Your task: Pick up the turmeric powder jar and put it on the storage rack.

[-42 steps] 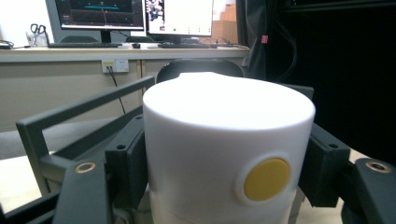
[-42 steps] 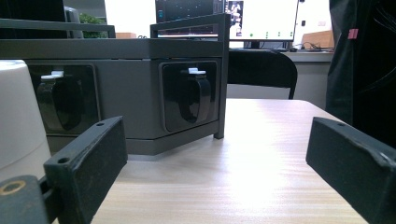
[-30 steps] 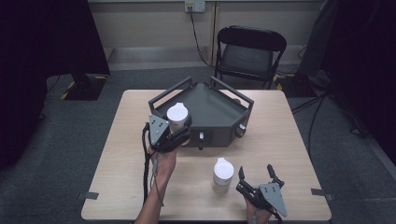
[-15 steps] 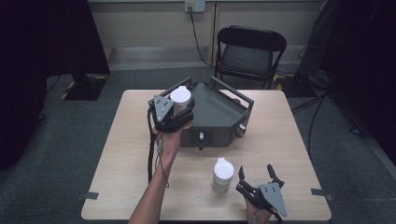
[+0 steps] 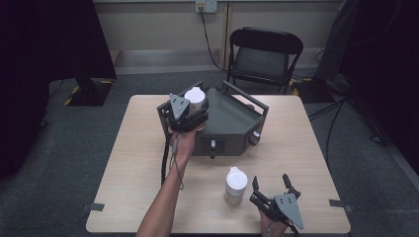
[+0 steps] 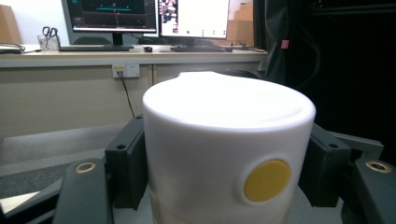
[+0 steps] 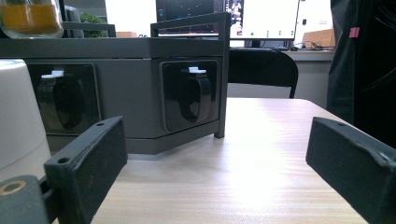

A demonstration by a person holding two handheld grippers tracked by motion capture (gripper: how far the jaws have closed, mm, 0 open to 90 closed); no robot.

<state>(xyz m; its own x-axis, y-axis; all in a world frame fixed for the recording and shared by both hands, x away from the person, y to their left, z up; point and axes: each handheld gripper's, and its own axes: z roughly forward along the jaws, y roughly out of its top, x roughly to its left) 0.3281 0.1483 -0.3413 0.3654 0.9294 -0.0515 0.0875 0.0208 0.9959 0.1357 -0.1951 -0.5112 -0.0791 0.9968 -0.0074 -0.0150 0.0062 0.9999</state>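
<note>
A white jar (image 5: 196, 99) with a yellow dot on its side is riding in the left gripper (image 5: 190, 117), whose jaws are clamping it from both sides, and is now hanging over the near-left corner of the grey rack (image 5: 232, 123) after travelling up from the table edge a second ago. It is likely about to be set down. A second white jar (image 5: 235, 184) is standing on the table (image 5: 123, 173) beside the right gripper (image 5: 271, 183), which is resting there wide open and empty.
</note>
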